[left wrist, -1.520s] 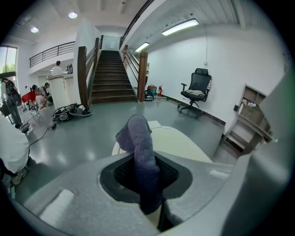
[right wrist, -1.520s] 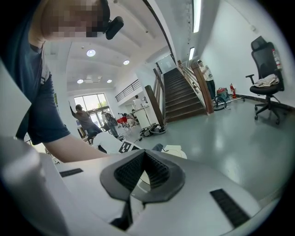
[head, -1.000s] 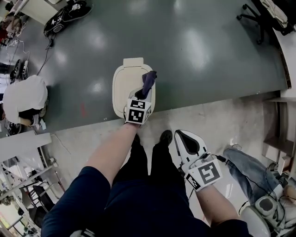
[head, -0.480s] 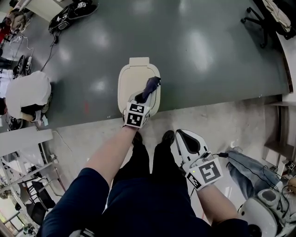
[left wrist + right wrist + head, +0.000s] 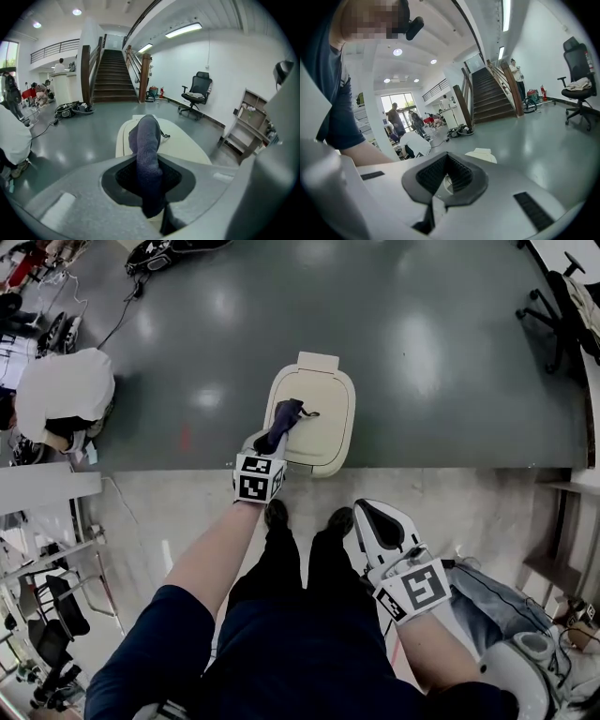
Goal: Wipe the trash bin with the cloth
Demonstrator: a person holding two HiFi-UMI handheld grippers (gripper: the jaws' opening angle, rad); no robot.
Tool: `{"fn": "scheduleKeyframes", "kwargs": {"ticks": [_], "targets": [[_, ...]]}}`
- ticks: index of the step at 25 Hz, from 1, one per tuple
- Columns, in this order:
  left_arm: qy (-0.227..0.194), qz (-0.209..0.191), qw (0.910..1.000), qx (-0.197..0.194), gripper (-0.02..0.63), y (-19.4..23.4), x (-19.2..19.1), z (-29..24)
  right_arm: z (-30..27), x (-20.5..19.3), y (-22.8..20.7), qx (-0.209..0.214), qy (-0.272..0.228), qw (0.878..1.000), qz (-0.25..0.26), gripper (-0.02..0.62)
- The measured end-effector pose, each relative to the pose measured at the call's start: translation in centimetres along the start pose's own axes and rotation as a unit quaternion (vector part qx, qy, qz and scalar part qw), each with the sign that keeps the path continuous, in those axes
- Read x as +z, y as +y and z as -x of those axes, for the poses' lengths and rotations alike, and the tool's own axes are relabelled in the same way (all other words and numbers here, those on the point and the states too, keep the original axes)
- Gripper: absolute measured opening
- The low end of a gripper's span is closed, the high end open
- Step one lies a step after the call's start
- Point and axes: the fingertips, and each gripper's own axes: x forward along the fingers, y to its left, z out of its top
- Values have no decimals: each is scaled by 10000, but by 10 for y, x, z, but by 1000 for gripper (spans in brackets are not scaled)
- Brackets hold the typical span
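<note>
A cream trash bin point(image 5: 323, 413) with a shut lid stands on the grey floor just ahead of my feet. My left gripper point(image 5: 274, 440) is shut on a dark purple cloth point(image 5: 281, 420), which lies over the lid's near left part. In the left gripper view the cloth point(image 5: 146, 154) sticks up between the jaws with the bin lid point(image 5: 183, 143) behind it. My right gripper point(image 5: 382, 524) hangs low at my right side, away from the bin, shut with nothing in it; its view shows the bin point(image 5: 483, 154) beyond its jaws.
A person in white point(image 5: 61, 390) crouches at the far left by cables. An office chair point(image 5: 562, 306) stands at the far right. A black bag point(image 5: 164, 249) lies at the top left. Blue fabric point(image 5: 492, 596) and equipment lie by my right foot. Stairs point(image 5: 110, 75) rise ahead.
The left gripper with the cloth has slid from the lid's right side to its left side. The right gripper has stayed low at my side.
</note>
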Motion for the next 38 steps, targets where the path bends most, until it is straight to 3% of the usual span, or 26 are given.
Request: {"fn": "scheduleKeyframes", "kwargs": {"ticks": [4,8,14,29,32,38], "targets": [[28,357,9991,219,54,20,-18,14,-10,3,7,98,26,9999,44,5],[66,444,9988,206,54,7,-30,23,-8,7,5,138,36,9998,100,5],[89,600,9981,84,54,-40,-32,18,5,13,-10,89,-19,9999,111,5],[551,487,9946,-730,54,-163,-34,-1,59,14,-43,-170,-170,9997,-20,5],[436,457,9929,-1005,54,-187,-18,15,67,19,-43,-179,-222,9996,-20,5],[-266,167,9877,-1530,54,-201,47,97,80,41,-18,-153,-328,9993,92,5]]}}
